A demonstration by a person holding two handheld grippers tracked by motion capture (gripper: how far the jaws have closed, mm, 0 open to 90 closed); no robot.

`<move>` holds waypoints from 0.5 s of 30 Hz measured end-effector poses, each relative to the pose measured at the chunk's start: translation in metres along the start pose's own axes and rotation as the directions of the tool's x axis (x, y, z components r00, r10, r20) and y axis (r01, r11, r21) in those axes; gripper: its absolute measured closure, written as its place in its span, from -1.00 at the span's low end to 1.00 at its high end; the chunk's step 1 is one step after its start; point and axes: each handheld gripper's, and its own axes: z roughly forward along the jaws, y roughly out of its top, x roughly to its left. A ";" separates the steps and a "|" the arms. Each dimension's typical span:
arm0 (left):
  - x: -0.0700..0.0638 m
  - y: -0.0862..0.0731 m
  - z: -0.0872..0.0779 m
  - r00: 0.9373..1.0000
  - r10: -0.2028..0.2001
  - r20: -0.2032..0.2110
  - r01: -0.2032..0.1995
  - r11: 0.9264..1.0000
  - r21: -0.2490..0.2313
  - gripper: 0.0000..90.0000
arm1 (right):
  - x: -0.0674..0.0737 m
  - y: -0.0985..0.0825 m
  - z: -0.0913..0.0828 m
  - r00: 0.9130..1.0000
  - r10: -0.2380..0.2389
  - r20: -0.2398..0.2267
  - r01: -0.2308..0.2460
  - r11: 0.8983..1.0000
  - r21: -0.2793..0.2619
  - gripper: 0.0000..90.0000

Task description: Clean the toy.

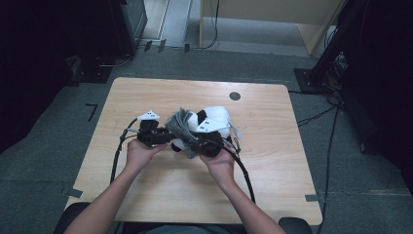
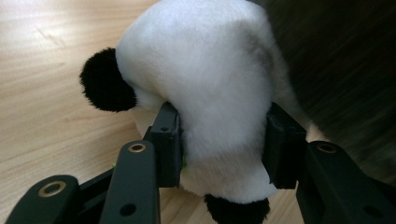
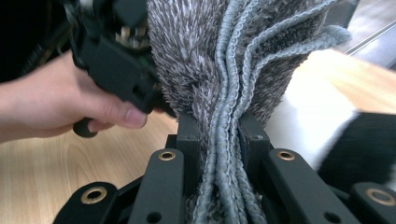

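The left gripper [image 2: 224,144] has its black jaws pressed into the white body of a soft black-and-white plush panda toy [image 2: 205,88], the pile bulging over both pads. The right gripper [image 3: 218,140] is clamped tight on the bunched folds of a grey shaggy microfibre cloth with corded edges [image 3: 233,60], which fans out above the pinch.

Both things look light and yielding. The plush will squash rather than slip, so a hold across its thick middle suits it; the cloth is limp and will droop, so a pinch on gathered layers is the surer hold.

In the high view both hands meet over the middle of the light wooden table [image 1: 272,185], forearms angled inward, the toy [image 1: 216,119] and cloth [image 1: 181,126] bundled between them, the toy on the far side.
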 end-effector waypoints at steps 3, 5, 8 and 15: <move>0.000 -0.002 0.002 1.000 0.005 -0.013 -0.005 1.000 0.020 0.28 | -0.001 -0.012 0.010 1.000 -0.023 -0.001 0.023 1.000 0.003 0.68; 0.002 -0.003 0.003 1.000 -0.006 -0.007 0.006 1.000 0.023 0.29 | -0.001 -0.017 0.009 0.998 -0.059 0.025 0.059 0.998 0.008 0.68; 0.002 -0.004 0.002 1.000 -0.002 -0.008 0.002 1.000 0.023 0.29 | -0.003 -0.020 0.004 0.993 -0.095 0.064 0.095 0.995 0.008 0.68; 0.009 -0.005 0.003 1.000 -0.003 -0.009 0.003 1.000 0.026 0.29 | -0.013 -0.025 -0.012 0.979 -0.129 0.155 0.126 0.992 0.033 0.67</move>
